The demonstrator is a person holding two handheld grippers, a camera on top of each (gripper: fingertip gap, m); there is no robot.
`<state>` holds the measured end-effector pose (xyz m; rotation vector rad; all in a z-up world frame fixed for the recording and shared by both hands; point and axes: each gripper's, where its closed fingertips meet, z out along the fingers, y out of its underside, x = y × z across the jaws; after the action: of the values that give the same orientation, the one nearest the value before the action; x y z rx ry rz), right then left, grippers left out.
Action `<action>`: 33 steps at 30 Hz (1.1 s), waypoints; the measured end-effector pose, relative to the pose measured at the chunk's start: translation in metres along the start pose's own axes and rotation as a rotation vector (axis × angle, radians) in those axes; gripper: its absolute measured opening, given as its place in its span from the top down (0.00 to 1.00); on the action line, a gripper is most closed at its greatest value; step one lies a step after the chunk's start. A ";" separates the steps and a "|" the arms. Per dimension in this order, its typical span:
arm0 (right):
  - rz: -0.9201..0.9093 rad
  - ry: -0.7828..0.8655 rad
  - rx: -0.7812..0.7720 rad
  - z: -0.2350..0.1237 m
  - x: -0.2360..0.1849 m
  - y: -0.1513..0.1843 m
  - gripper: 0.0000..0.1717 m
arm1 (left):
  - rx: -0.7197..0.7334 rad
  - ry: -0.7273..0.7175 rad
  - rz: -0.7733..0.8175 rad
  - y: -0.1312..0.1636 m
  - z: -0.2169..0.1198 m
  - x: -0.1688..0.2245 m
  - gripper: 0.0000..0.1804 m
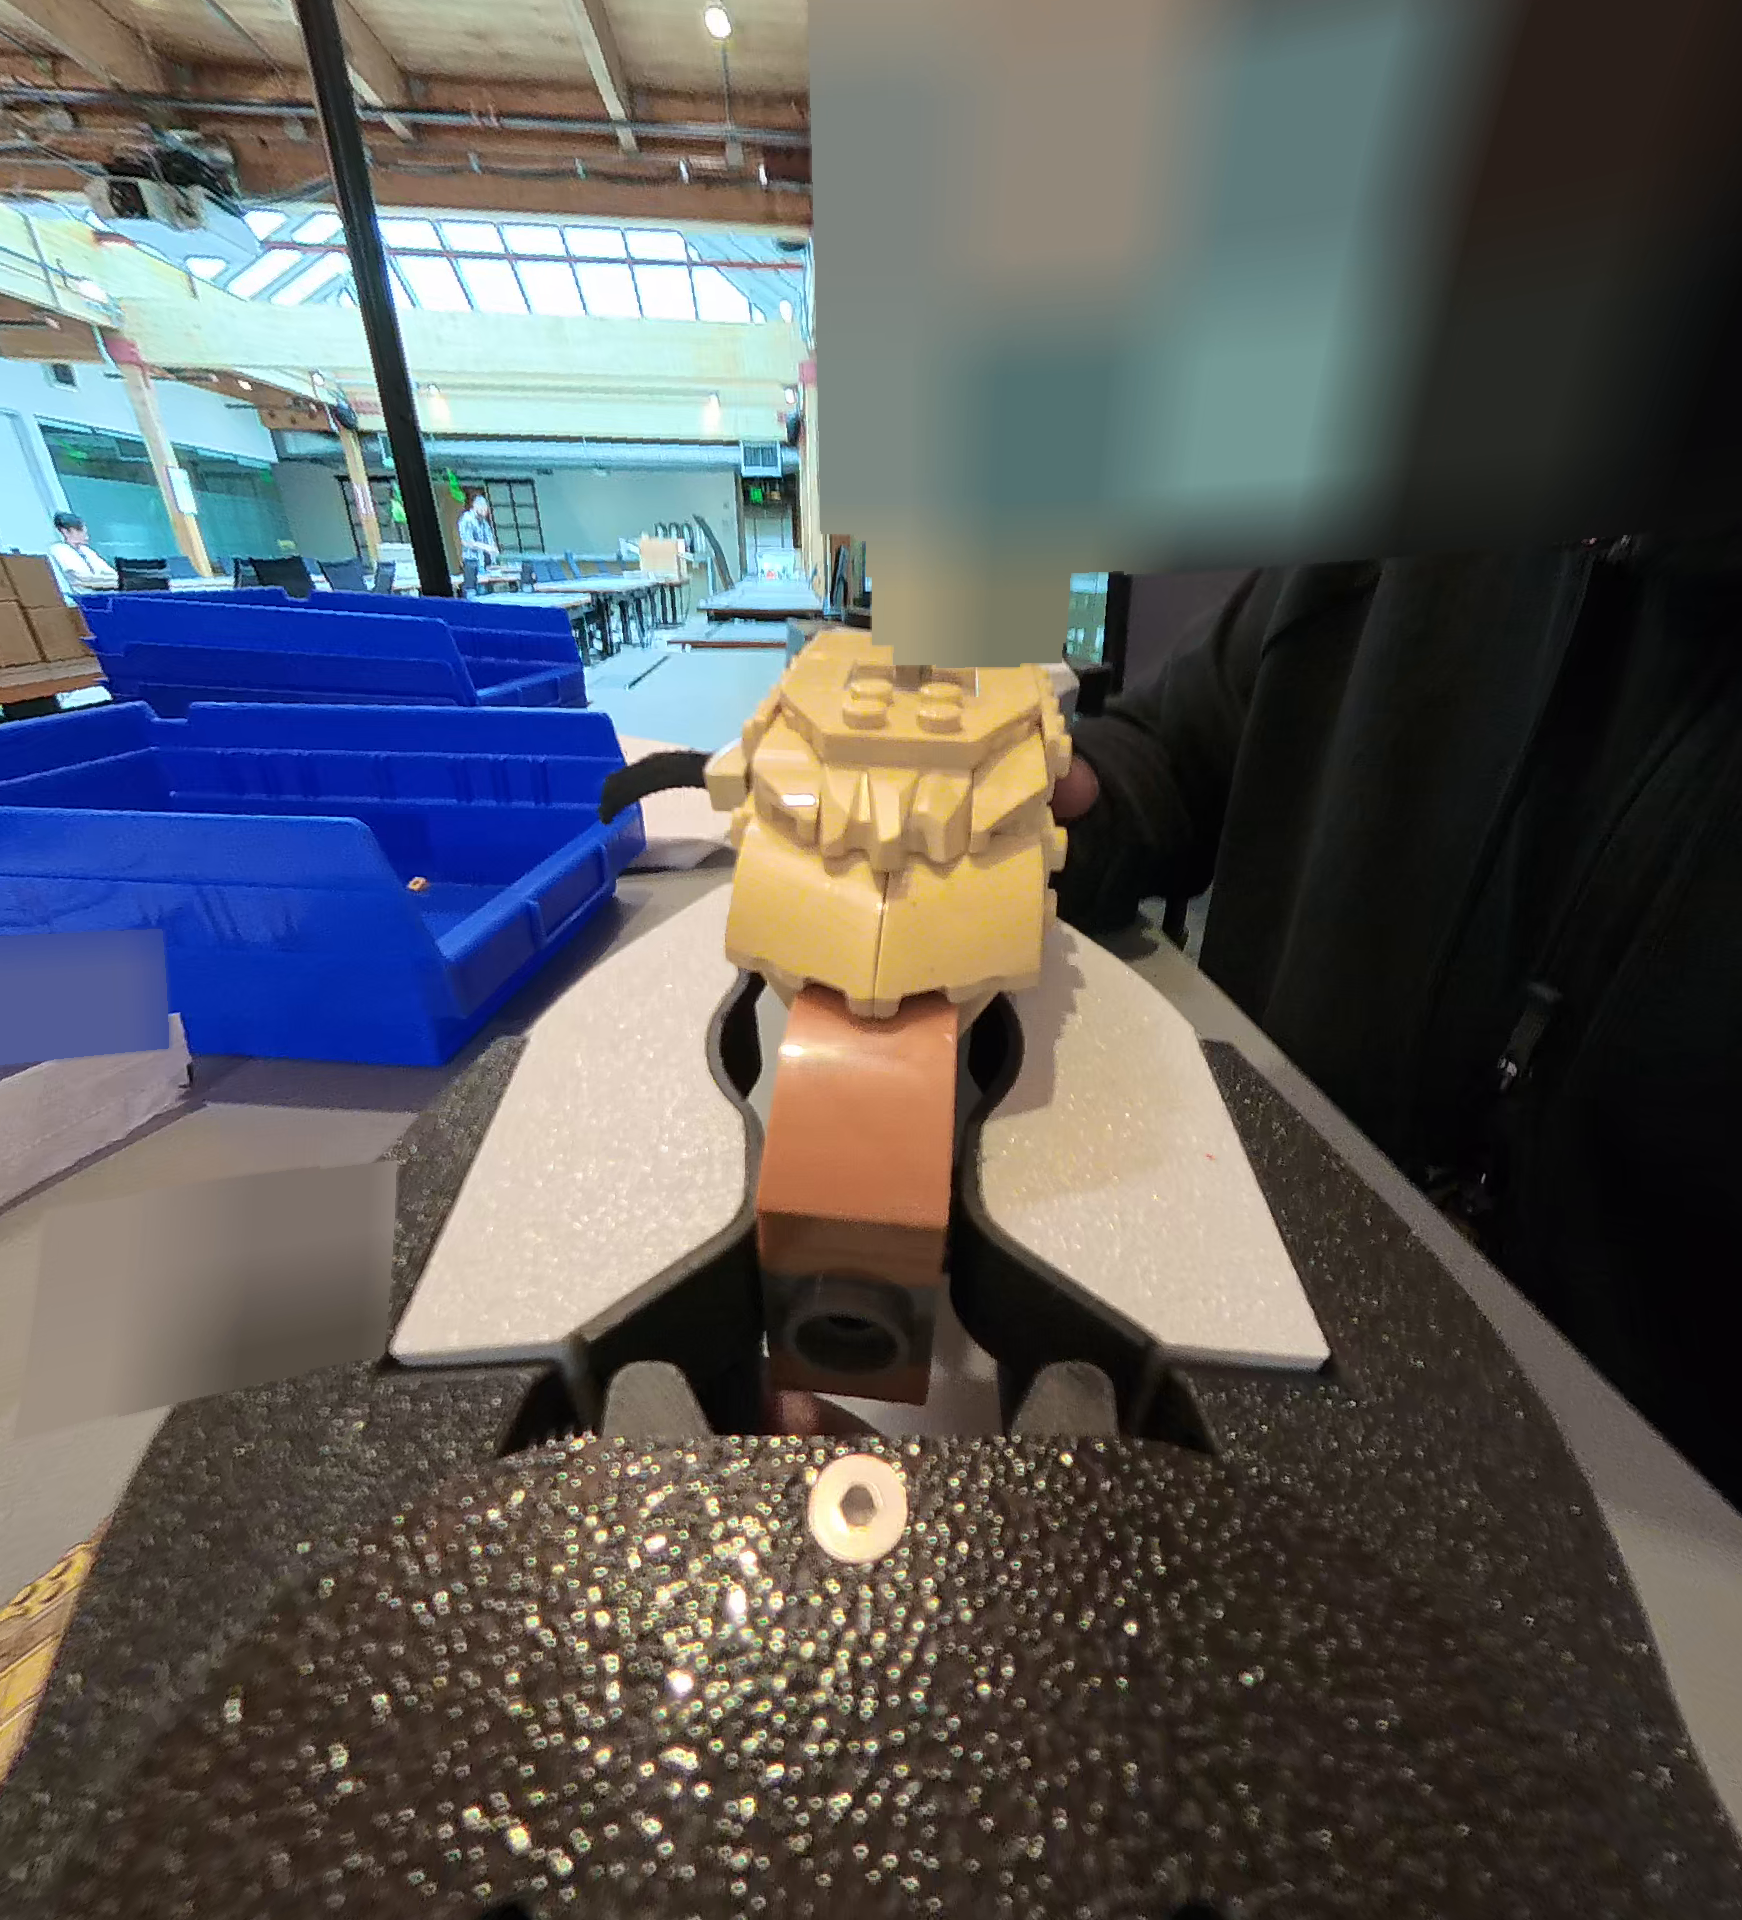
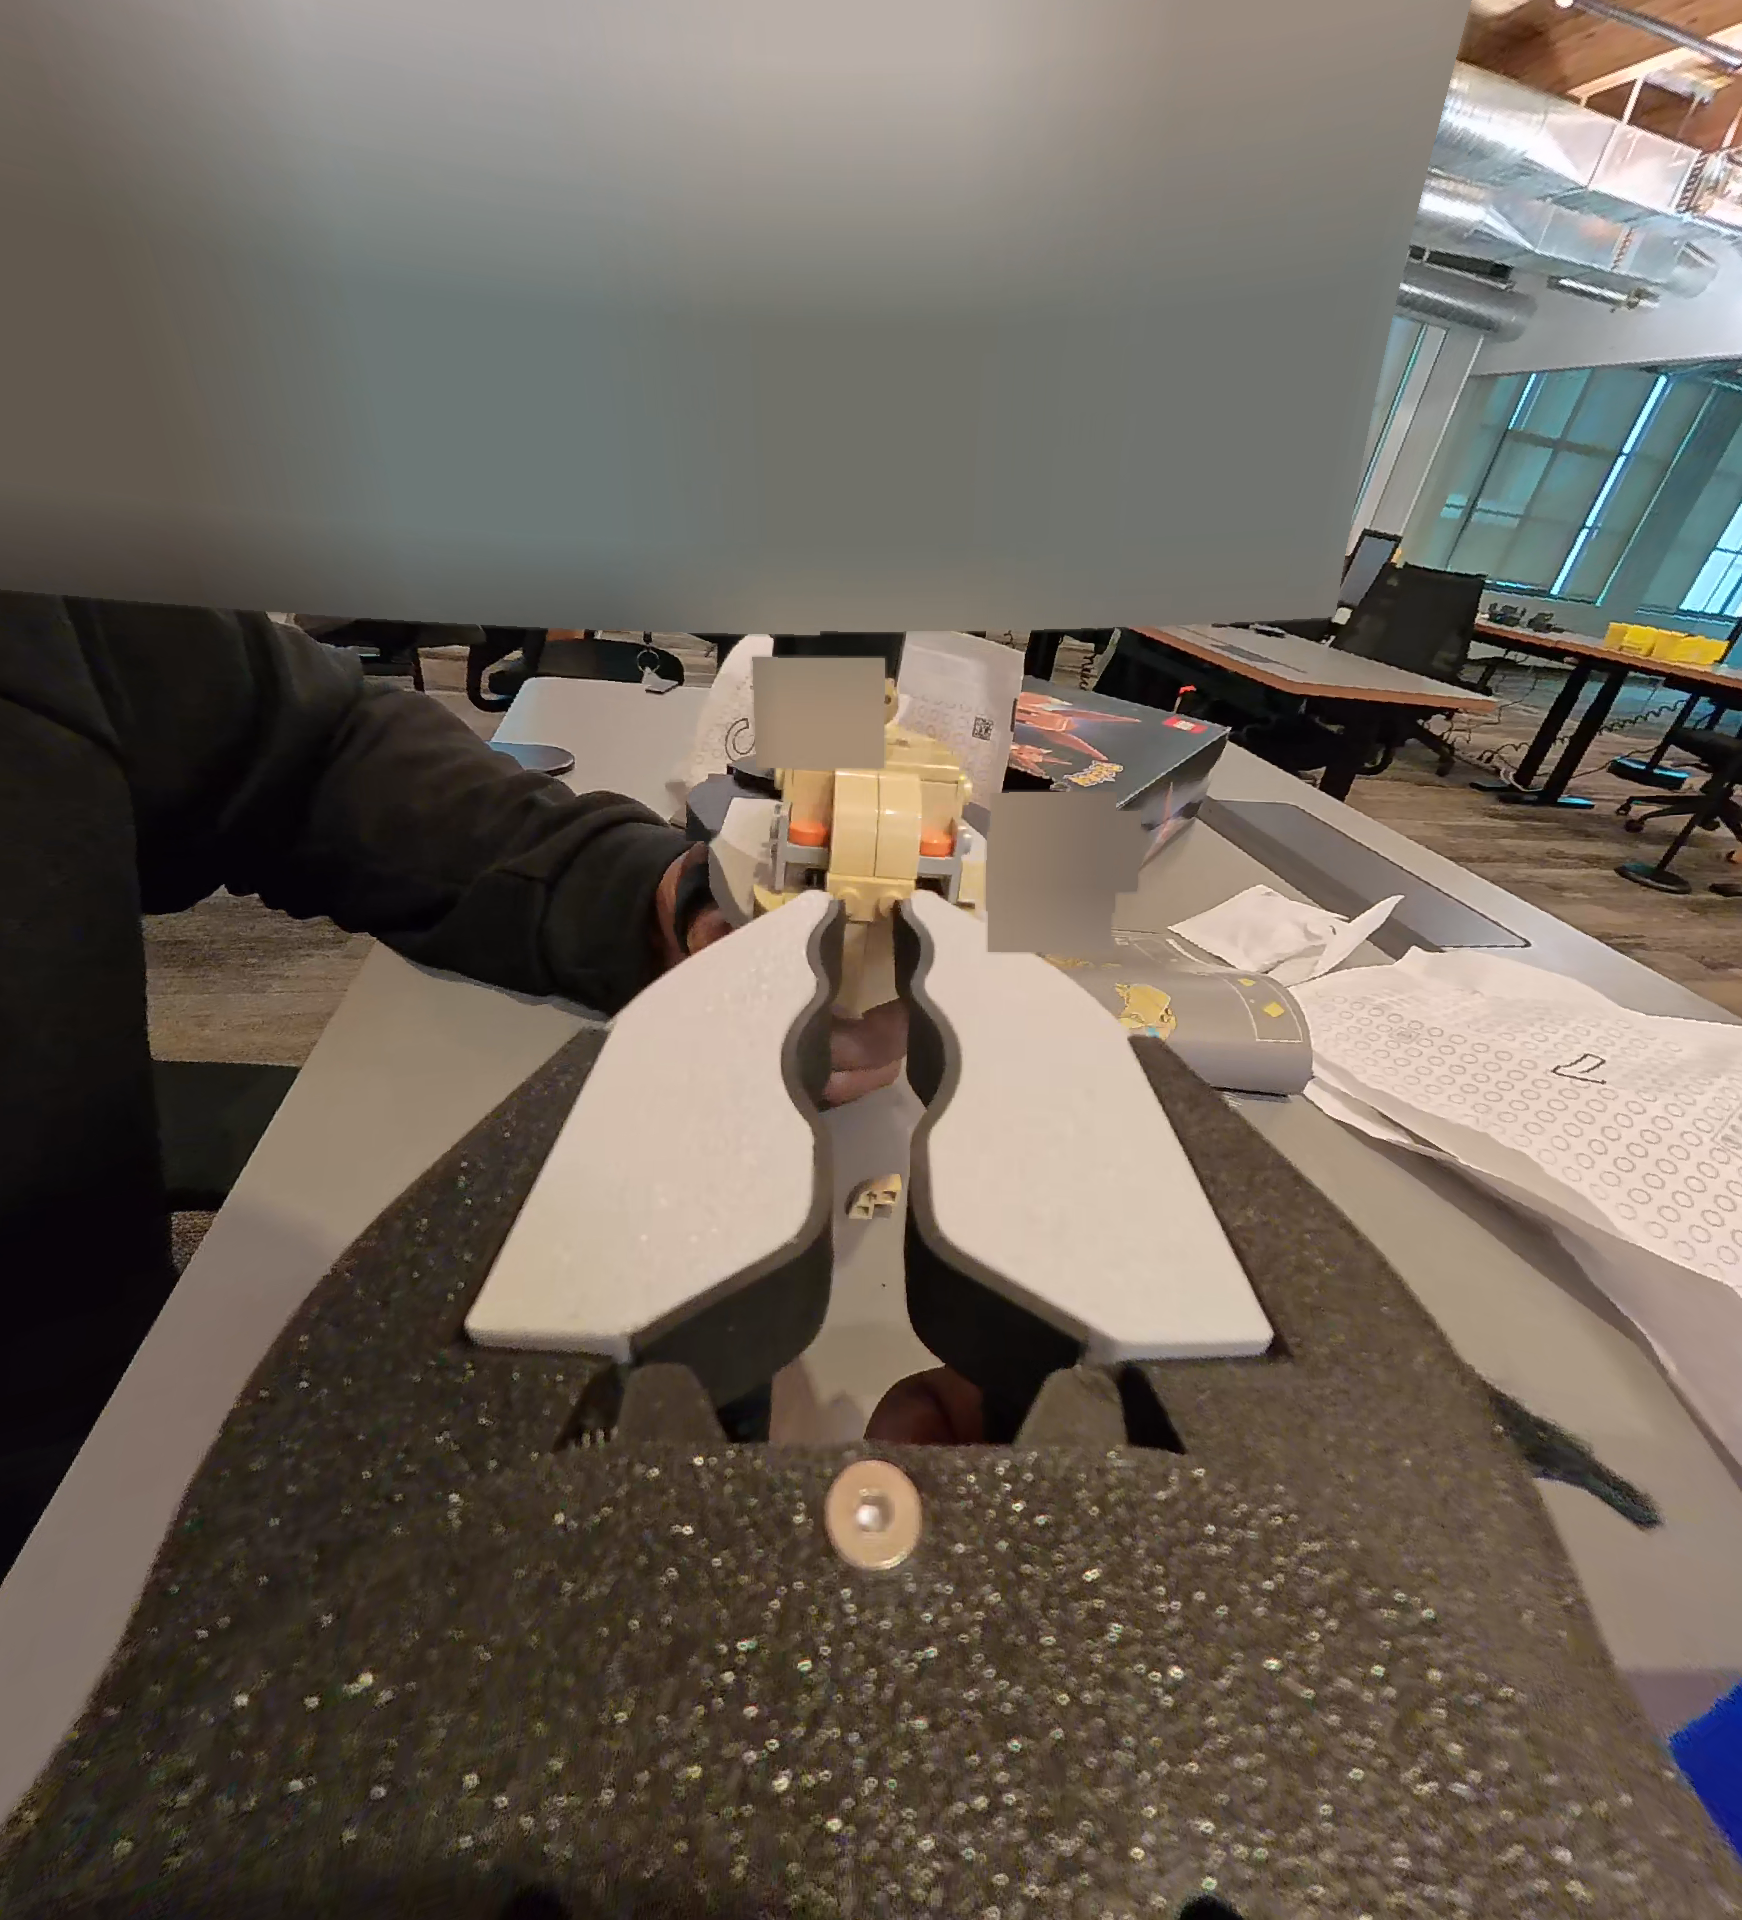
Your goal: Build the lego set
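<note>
In the left wrist view my left gripper [image 1: 862, 1023] is shut on a brown brick block [image 1: 856, 1143], with both pads against its sides. The block is joined to a tan brick model [image 1: 893, 831] that sticks out past the fingertips. In the right wrist view the same tan model [image 2: 877, 821], with orange studs and a grey frame, is held up over the table. My right gripper [image 2: 864, 914] is closed on a small tan piece [image 2: 862, 961] that hangs from the model's underside. One white finger [image 2: 732, 862] of the left gripper shows behind the model.
Blue bins [image 1: 327, 883] stand to the left. On the grey table [image 2: 327, 1143] lie patterned paper bags [image 2: 1573, 1143], a grey booklet [image 2: 1231, 1029], a dark box [image 2: 1106, 748] and a small loose tan piece [image 2: 875, 1197]. A person's dark sleeve [image 2: 379, 810] reaches in. Only a small space, under 4 cm, lies between the two pairs of fingers.
</note>
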<state>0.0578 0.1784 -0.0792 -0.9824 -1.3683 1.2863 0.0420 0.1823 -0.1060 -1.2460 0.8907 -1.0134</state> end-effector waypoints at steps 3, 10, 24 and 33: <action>0.000 -0.015 -0.005 0.000 -0.002 0.000 0.95 | -0.019 0.003 0.020 0.002 0.000 0.002 0.80; 0.022 -0.043 -0.037 0.000 -0.003 0.006 0.95 | -0.045 -0.004 0.033 0.005 -0.002 0.001 0.80; 0.062 -0.046 -0.058 0.000 0.002 0.013 1.00 | -0.082 -0.046 0.020 0.009 -0.002 -0.005 0.79; 0.074 -0.092 -0.071 -0.001 -0.003 0.015 1.00 | -0.154 -0.018 0.056 0.018 -0.003 0.000 0.79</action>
<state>0.0580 0.1772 -0.0948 -1.0423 -1.4683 1.3605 0.0418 0.1817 -0.1239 -1.3497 0.9994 -0.9013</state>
